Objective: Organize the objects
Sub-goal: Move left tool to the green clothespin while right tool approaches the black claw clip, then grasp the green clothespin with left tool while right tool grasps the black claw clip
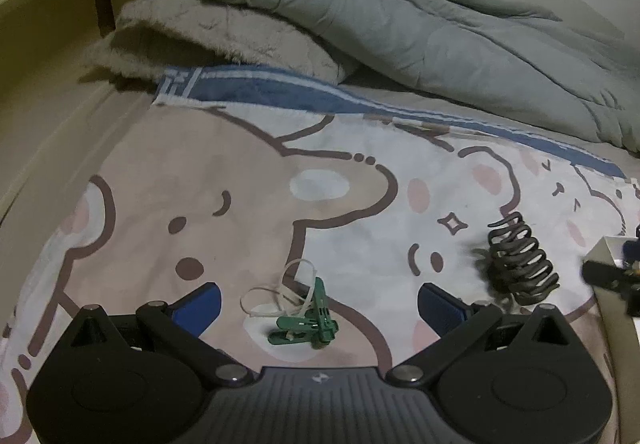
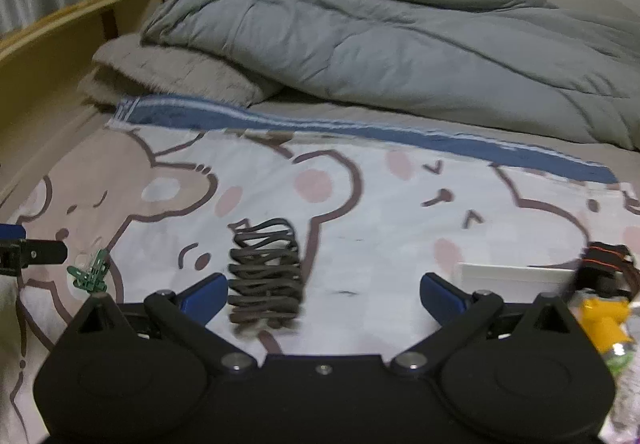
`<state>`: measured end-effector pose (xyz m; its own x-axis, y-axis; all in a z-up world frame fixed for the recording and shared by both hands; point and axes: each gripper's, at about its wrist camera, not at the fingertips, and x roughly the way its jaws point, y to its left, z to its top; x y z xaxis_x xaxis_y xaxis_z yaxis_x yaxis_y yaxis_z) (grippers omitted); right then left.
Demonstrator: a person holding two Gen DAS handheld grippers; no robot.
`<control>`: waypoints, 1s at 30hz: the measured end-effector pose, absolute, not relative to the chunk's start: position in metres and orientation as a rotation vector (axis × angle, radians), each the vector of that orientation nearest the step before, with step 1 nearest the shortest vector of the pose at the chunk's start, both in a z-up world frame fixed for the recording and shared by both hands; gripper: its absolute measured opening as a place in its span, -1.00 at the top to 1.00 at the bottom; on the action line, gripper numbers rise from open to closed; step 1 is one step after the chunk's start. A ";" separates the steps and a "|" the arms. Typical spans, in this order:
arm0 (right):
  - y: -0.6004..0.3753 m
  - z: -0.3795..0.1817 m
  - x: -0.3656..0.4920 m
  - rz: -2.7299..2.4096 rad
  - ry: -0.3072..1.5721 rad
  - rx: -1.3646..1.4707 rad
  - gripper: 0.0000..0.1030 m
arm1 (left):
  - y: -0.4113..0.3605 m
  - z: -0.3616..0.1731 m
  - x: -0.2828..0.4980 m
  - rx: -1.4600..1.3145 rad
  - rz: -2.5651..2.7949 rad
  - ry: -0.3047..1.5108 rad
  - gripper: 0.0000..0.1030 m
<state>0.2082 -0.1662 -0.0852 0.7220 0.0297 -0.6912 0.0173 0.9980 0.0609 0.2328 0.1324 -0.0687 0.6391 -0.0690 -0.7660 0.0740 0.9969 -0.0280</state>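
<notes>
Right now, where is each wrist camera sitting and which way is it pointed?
Left wrist: low over the cartoon bear blanket, facing the grey duvet; its left gripper stands open around the green clips.
Right wrist: further right, facing the same way; its right gripper is open, the dark hair claw by its left finger, a white box at right.
Shared: claw, clips, blanket, duvet; each sees the other gripper at its edge.

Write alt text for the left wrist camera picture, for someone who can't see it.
The open left gripper hovers over green clothespins tied with a pale string on a cartoon bear blanket. A dark hair claw lies to the right, a gray comforter behind.
</notes>
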 end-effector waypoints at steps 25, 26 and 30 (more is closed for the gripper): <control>-0.122 -0.139 0.258 0.083 0.926 -0.059 -0.24 | 0.144 -0.137 0.266 0.008 -0.025 1.025 -0.38; -0.121 -0.137 0.254 0.095 0.928 -0.078 -0.24 | 0.144 -0.136 0.266 0.009 -0.024 1.023 -0.23; -0.122 -0.127 0.230 0.141 0.938 -0.092 -0.23 | 0.146 -0.132 0.265 0.005 -0.026 1.024 -0.07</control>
<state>0.2300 -0.1216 -0.1266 0.5834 0.0804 -0.8082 -0.1604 0.9869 -0.0176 0.2646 0.1458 -0.1319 0.5200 -0.0195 -0.8539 0.0240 0.9997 -0.0081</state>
